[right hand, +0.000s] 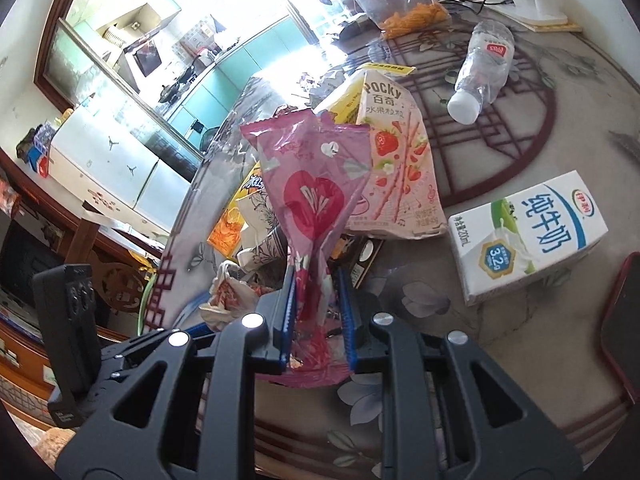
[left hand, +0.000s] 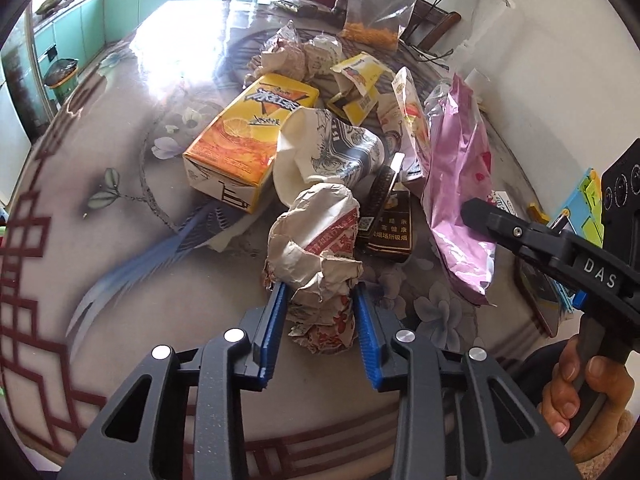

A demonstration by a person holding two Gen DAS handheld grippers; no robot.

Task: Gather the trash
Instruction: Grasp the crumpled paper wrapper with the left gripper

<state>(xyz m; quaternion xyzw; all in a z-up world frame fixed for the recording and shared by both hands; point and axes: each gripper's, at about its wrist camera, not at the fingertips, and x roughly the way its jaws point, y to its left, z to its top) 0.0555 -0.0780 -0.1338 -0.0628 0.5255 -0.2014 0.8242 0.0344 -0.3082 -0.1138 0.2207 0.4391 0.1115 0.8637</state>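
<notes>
My left gripper [left hand: 320, 292] is shut on a crumpled paper food wrapper [left hand: 316, 240] with red print, just above the round table. My right gripper [right hand: 316, 276] is shut on a pink plastic snack wrapper [right hand: 316, 184] with a red heart and holds it upright; the same wrapper shows in the left wrist view [left hand: 456, 184] with the right gripper's finger [left hand: 480, 210] against it. Behind lies a trash pile: a yellow iced-tea carton [left hand: 248, 136], a crushed paper cup [left hand: 320, 152], a dark cigarette pack [left hand: 384, 224] and a Pocky box [right hand: 396, 152].
A white milk carton [right hand: 528, 232] and an empty plastic bottle [right hand: 484, 68] lie on the table to the right. A clear bag of orange snacks [right hand: 416, 16] stands at the back. A red phone [right hand: 624, 320] lies at the table's right edge. Kitchen cabinets are beyond.
</notes>
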